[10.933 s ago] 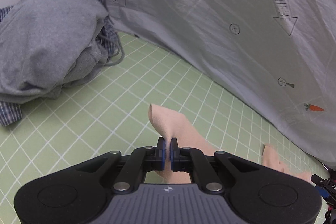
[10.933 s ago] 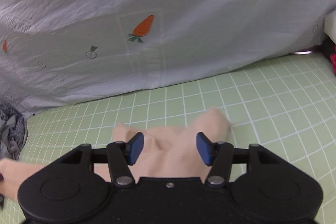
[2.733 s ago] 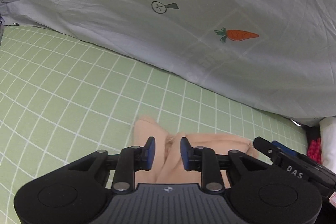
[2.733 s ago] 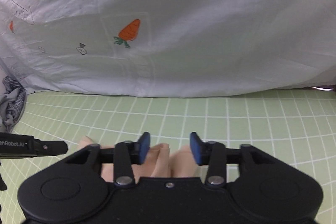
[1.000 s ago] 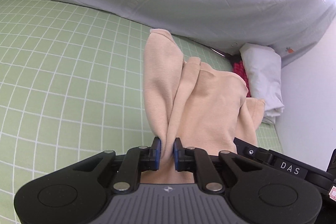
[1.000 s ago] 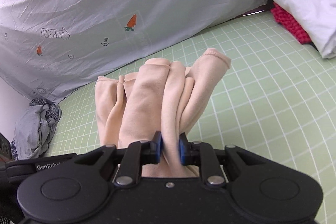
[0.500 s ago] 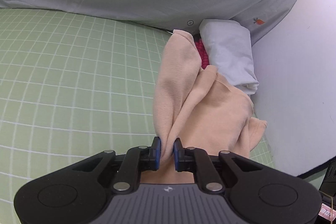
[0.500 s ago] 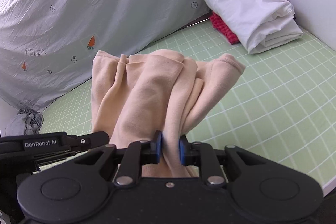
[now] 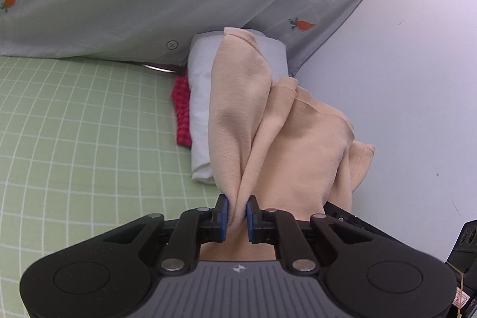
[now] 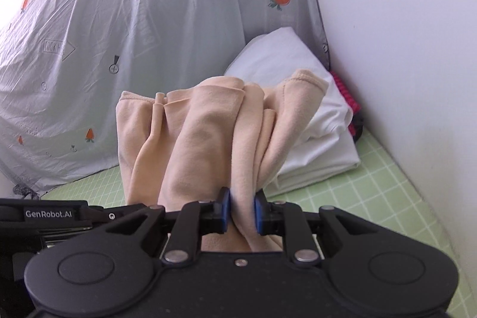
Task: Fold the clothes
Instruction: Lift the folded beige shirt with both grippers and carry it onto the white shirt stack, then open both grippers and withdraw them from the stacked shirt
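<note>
1. I am carrying the peach garment (image 9: 283, 145) with both grippers, lifted clear of the green grid mat (image 9: 74, 139); it looks folded into a bundle, so I judge this to be the carry to the stack.
2. My left gripper (image 9: 236, 216) is pinching a thick gather of the cloth between its blue pads, and my right gripper (image 10: 241, 212) is clamping another gather the same way.
3. The garment is hanging in front of the folded white cloth (image 10: 298, 61), which is lying on a red item (image 9: 181, 112) in the corner by the white wall (image 10: 402, 49).
4. For the next move I am judging that it calls for lowering the bundle flat onto the white stack and keeping both pinches level so the layers do not slide apart.
5. The cloth is looking soft and fleecy, with several loose layers and stitched hems showing at its far edges; it is drooping rather than lying square.
6. The grey carrot-print sheet (image 10: 149, 35) is hanging behind everything.
</note>
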Available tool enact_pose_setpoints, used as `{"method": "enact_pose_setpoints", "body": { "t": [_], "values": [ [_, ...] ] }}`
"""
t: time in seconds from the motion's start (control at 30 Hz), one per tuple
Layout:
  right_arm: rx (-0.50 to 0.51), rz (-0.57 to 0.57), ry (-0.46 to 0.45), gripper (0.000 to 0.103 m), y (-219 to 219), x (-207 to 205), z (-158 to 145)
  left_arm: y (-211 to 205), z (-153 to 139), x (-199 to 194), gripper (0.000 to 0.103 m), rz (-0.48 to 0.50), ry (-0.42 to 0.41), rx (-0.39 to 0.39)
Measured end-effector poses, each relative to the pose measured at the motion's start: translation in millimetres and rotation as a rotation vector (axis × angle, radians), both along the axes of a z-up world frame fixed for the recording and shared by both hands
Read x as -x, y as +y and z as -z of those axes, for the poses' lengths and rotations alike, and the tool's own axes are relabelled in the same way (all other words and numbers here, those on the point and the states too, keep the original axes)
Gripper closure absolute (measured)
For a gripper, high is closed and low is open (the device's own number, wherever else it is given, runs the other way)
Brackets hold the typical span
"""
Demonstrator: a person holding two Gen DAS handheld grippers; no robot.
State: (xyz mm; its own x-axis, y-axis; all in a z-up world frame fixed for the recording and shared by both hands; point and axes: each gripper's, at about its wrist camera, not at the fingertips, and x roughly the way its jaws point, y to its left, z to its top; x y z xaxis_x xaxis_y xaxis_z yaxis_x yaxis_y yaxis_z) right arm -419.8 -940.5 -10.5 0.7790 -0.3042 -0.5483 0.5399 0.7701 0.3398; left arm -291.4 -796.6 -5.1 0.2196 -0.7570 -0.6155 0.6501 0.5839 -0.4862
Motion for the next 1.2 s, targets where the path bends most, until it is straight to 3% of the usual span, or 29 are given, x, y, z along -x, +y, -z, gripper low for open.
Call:
{"method": "enact_pose_setpoints", "body": {
  "t": [0.23, 0.33, 0.43, 0.53, 0.57, 0.77, 0.83, 0.9, 1.03, 1.2],
  "values": [
    [0.185, -0.044, -0.07, 0.086, -90, -74, -25, -86, -19, -72, 0.09, -0.006, -0.046, 0.086],
    [0.217, -0.021, -0.091, 0.082, -136, -122, -25, -136, -16, -115, 0.087, -0.049, -0.088, 0.078],
    [0.276, 0.052, -0.025, 0.043, -175, -180, 0, -179, 4, -160, 0.083, -0.116, -0.131, 0.001],
    [0.301, 0.106, 0.07, 0.06, -202, -229, 28, -205, 33, -191, 0.083, -0.143, -0.097, -0.064],
    [0.292, 0.116, 0.076, 0.059, -206, -235, 38, -210, 43, -198, 0.083, -0.143, -0.081, -0.076],
    [0.287, 0.14, 0.107, 0.054, -217, -250, 77, -224, 76, -211, 0.073, -0.13, -0.089, -0.095],
    [0.292, 0.149, 0.114, 0.046, -216, -248, 75, -220, 73, -208, 0.069, -0.122, -0.108, -0.101],
    [0.303, 0.156, 0.124, 0.04, -212, -245, 71, -219, 68, -203, 0.057, -0.122, -0.143, -0.131],
    [0.368, 0.145, 0.161, 0.023, -193, -232, 57, -196, 57, -185, 0.054, -0.105, -0.161, -0.16],
    [0.346, 0.143, 0.136, 0.003, -152, -185, 39, -145, 38, -148, 0.027, -0.104, -0.189, -0.135]
  ]
}}
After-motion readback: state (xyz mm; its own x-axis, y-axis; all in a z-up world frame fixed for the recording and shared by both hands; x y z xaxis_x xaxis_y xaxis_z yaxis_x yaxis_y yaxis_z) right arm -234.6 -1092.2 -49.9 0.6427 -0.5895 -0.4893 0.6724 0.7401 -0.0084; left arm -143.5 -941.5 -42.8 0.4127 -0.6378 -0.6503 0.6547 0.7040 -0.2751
